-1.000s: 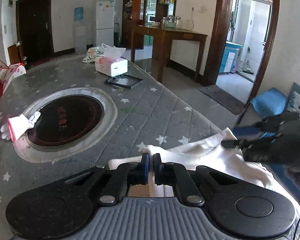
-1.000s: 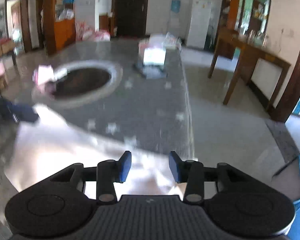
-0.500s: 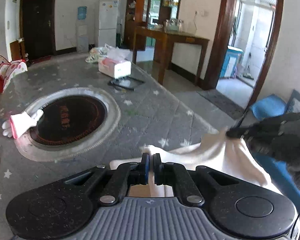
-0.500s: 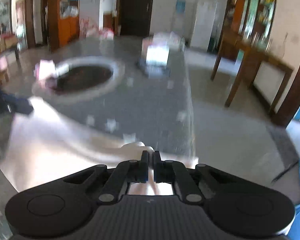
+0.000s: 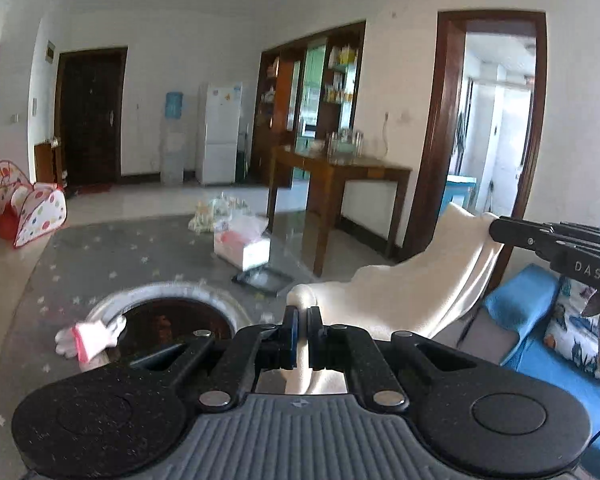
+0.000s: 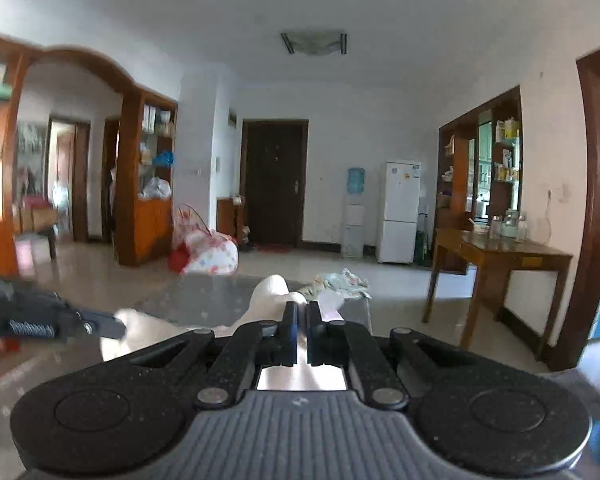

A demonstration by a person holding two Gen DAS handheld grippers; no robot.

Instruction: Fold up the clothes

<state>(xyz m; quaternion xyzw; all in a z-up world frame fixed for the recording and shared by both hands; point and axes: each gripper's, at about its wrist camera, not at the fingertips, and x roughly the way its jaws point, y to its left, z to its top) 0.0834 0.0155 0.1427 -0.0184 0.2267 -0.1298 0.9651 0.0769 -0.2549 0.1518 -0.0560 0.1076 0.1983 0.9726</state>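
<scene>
Above the grey star-print desk (image 5: 100, 248), both grippers are up in the air with the cloth between them; the left gripper (image 5: 302, 322) has its fingers pressed together on a bunched edge of the cream-white garment (image 5: 412, 292), a fold of fabric poking up just above the tips; from there the garment stretches up and to the right, clear of the desk, to the right gripper (image 5: 500, 229), whose dark tip pinches the far corner in front of the doorway (image 5: 496, 128); in the right wrist view the right gripper's fingers (image 6: 290, 328) are likewise drawn tight with cream cloth squeezed between them, a rounded lump of it rising beyond the tips; the left gripper shows at the left edge there, blurred, with its spring visible and cloth at its tip.

Down on the desk, a round dark inset (image 5: 172, 320) with a pale ring sits near the left gripper; a pink-and-white glove (image 5: 86, 338) lies on its left rim; farther back a tissue box (image 5: 242, 246) stands just beside a flat black-framed tray (image 5: 266, 278), with a crumpled patterned bundle (image 5: 214, 216) behind it; across the room, a wooden side table (image 5: 340, 176) carries glass jars, and a white fridge (image 5: 219, 132) stands by a water dispenser (image 5: 173, 140); a blue sofa (image 5: 520, 304) sits low at the right.
</scene>
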